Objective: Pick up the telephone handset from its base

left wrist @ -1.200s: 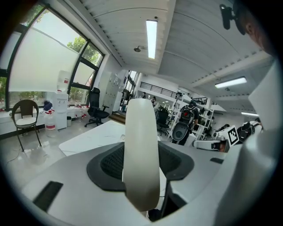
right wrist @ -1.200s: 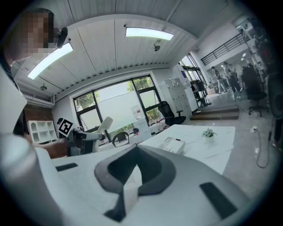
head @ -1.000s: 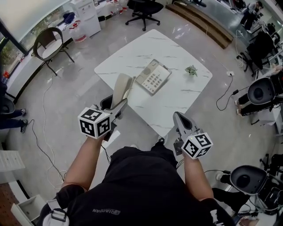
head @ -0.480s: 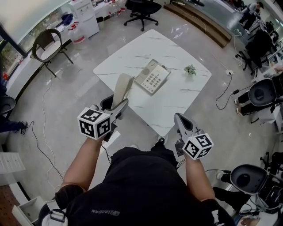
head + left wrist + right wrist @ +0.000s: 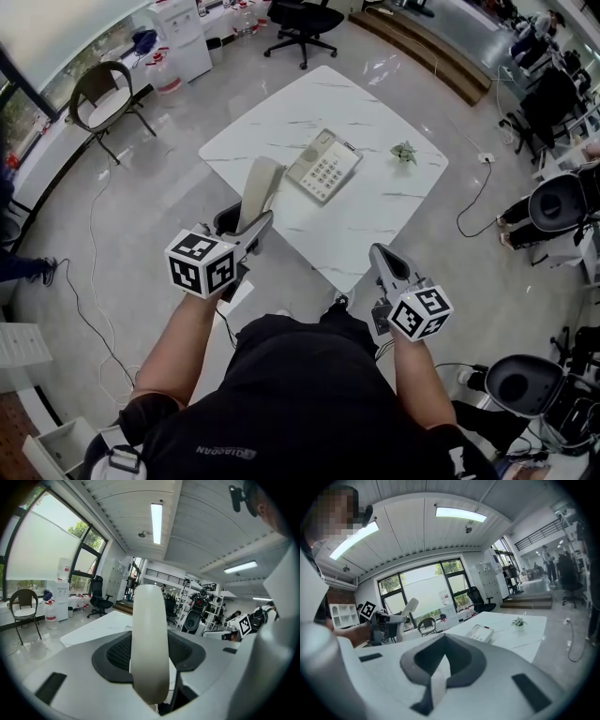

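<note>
Your left gripper (image 5: 251, 231) has its jaws clamped on the lower end of the handset (image 5: 260, 186), which stands up out of them, its long axis rising along the line of the jaws and leaning slightly away from you. The right gripper (image 5: 381, 251) has its jaws together on nothing and is held low by your right hip, short of the table (image 5: 272, 112). The handset is clear of the base (image 5: 324, 164): you have it in the air by the table's near left edge, while the base lies flat near the middle of the table, keypad up, beyond the handset and to its right. Well apart from it on the far right sits a small plant (image 5: 405, 150). By my reading the lift is done. If you go back to the base, the left gripper is nearer and already loaded. Whether a cord joins handset and base cannot be made out.
</note>
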Motion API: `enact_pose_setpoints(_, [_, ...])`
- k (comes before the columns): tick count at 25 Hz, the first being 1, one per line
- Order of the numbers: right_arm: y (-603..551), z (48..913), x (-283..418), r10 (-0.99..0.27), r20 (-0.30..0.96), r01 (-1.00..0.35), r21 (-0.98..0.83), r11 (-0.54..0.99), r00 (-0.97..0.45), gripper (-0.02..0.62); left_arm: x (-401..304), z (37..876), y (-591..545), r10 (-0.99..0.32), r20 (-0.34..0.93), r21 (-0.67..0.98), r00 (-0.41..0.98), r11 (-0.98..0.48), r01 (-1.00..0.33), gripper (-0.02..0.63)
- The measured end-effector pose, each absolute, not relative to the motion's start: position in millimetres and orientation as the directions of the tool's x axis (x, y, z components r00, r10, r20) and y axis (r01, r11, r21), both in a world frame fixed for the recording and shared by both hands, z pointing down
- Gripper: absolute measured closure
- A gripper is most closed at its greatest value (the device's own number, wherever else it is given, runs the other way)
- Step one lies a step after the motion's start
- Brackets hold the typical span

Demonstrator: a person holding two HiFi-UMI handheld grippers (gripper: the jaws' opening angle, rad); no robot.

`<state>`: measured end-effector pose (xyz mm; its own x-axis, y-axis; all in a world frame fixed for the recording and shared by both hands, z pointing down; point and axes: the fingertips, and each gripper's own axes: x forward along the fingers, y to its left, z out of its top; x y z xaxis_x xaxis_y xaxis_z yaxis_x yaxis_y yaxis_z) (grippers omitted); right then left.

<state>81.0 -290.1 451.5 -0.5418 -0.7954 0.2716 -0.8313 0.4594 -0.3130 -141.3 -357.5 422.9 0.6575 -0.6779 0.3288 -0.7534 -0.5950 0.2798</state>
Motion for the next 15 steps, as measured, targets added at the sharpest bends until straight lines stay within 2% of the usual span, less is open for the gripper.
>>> enact_pose_setpoints(15, [-291.5,451.3,81.2,-0.789,0.278,-0.827,-0.325,0.459,-0.547,0.597,-136.2,419.7,-356.4,-0.677,0.324,0.275,0.660,-0.600,-0.751,0.393])
